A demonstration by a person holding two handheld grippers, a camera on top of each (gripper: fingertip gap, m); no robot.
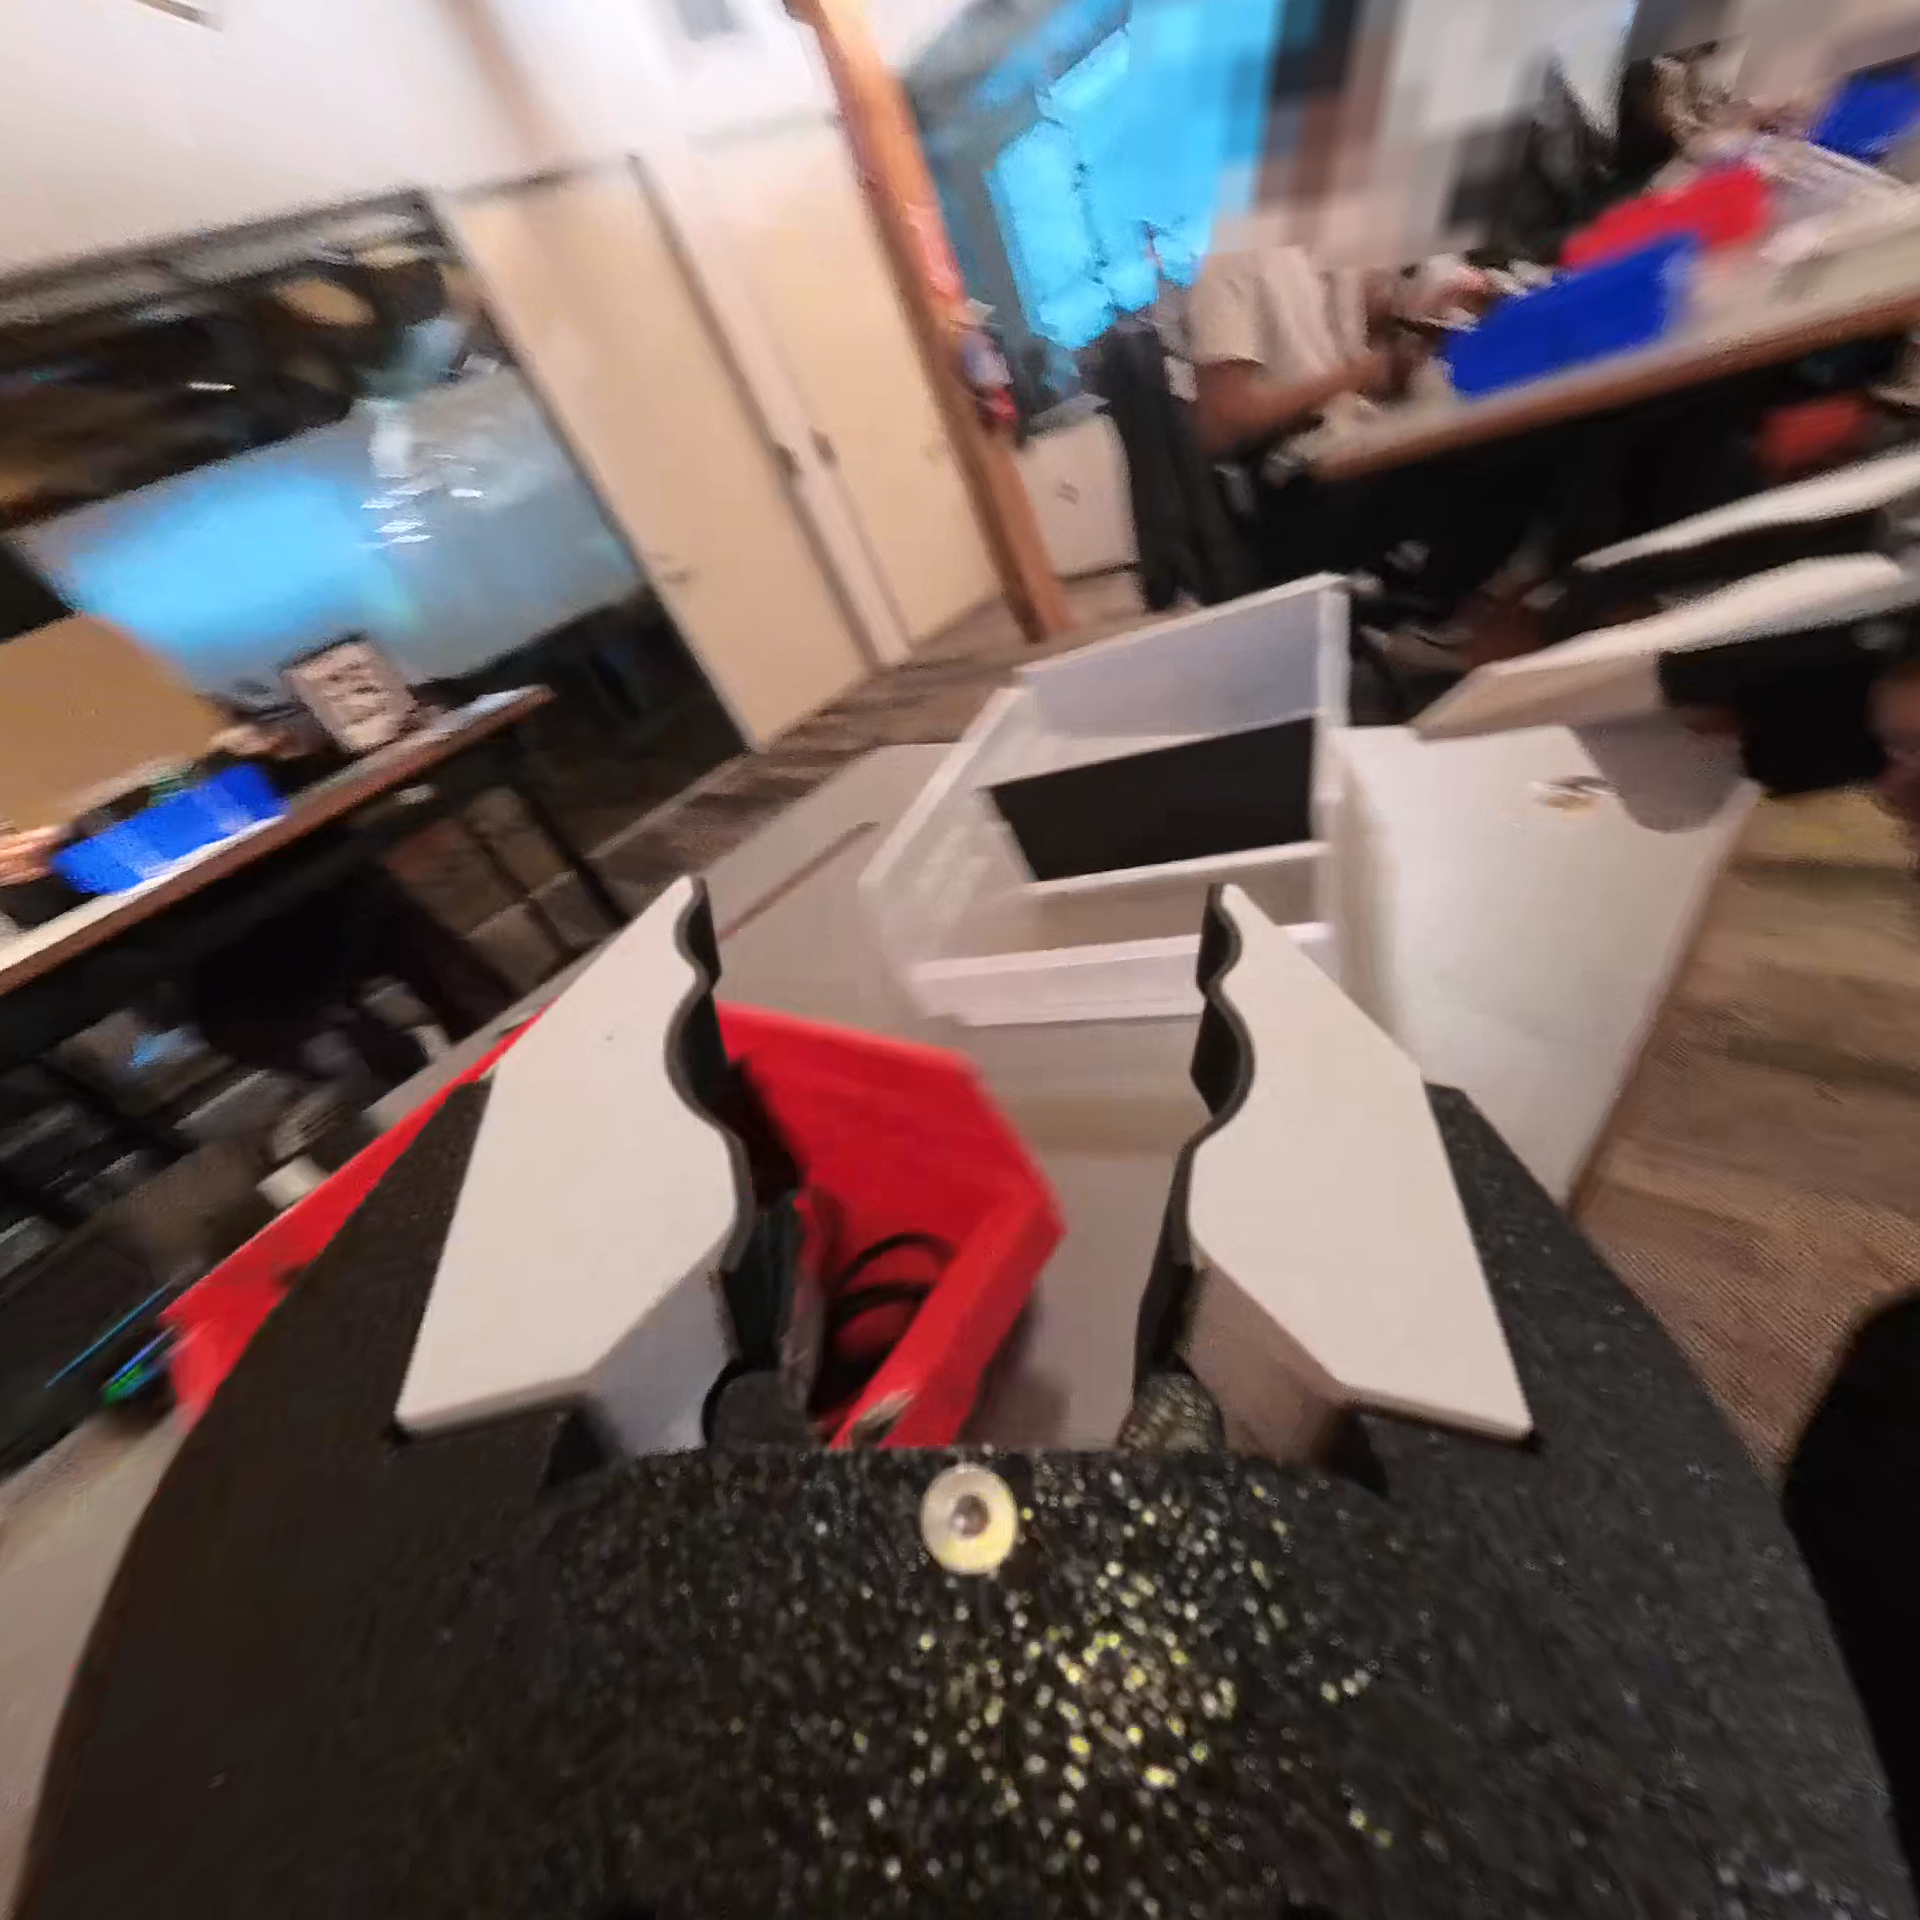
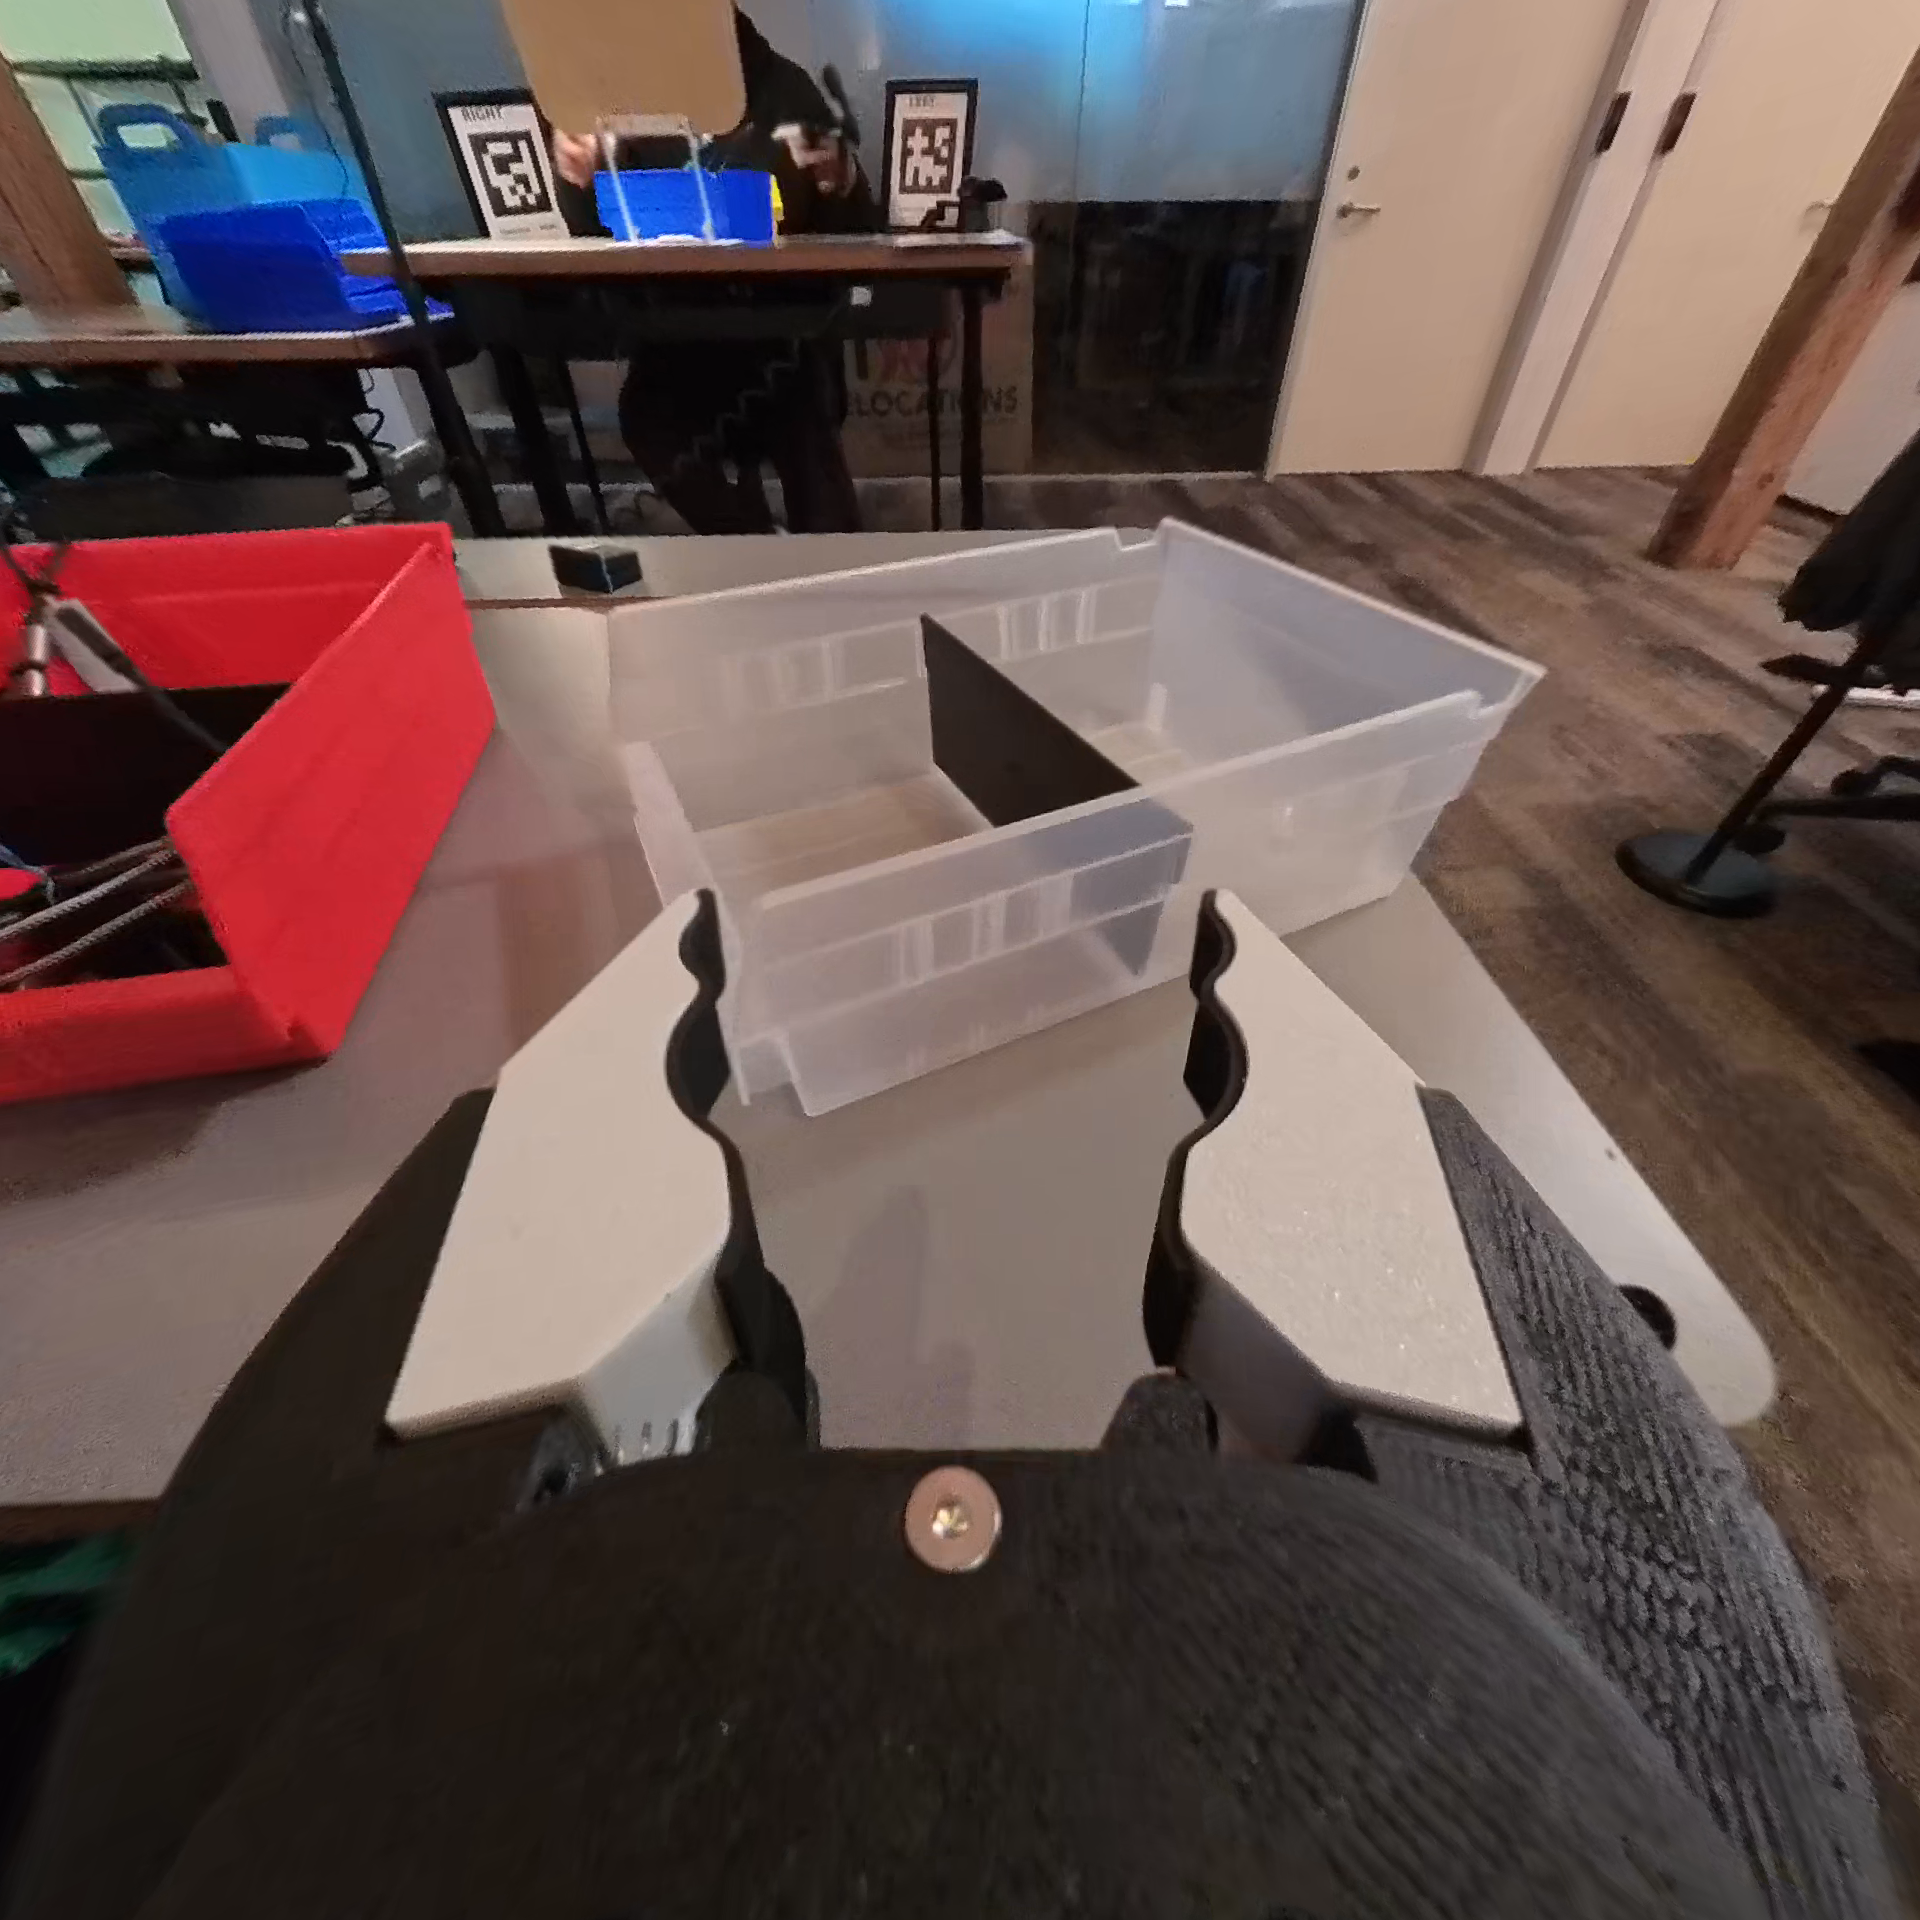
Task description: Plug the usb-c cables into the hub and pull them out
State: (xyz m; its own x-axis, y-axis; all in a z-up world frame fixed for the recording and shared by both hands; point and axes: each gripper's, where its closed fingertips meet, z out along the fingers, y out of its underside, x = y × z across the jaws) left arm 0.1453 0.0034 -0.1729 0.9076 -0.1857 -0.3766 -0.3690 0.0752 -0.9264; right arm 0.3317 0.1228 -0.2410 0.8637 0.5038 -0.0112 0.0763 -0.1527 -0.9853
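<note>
A red bin [image 2: 312, 810] sits on the grey table at the left, with dark braided cables [image 2: 94, 904] lying inside it. In the left wrist view the red bin [image 1: 914, 1195] lies right below my open left gripper [image 1: 961, 925], with black cables [image 1: 883, 1299] showing in it; this view is blurred. My right gripper [image 2: 951, 935] is open and empty, held above the table just in front of a clear plastic bin [image 2: 1299, 790]. No hub is clearly visible in either view.
The clear bin has a black divider [image 2: 1018, 738] and looks empty; it also shows in the left wrist view [image 1: 1143, 831]. A small black box [image 2: 594, 566] sits at the table's far edge. The grey table [image 2: 935, 1226] ends at the right. A person sits at a desk behind.
</note>
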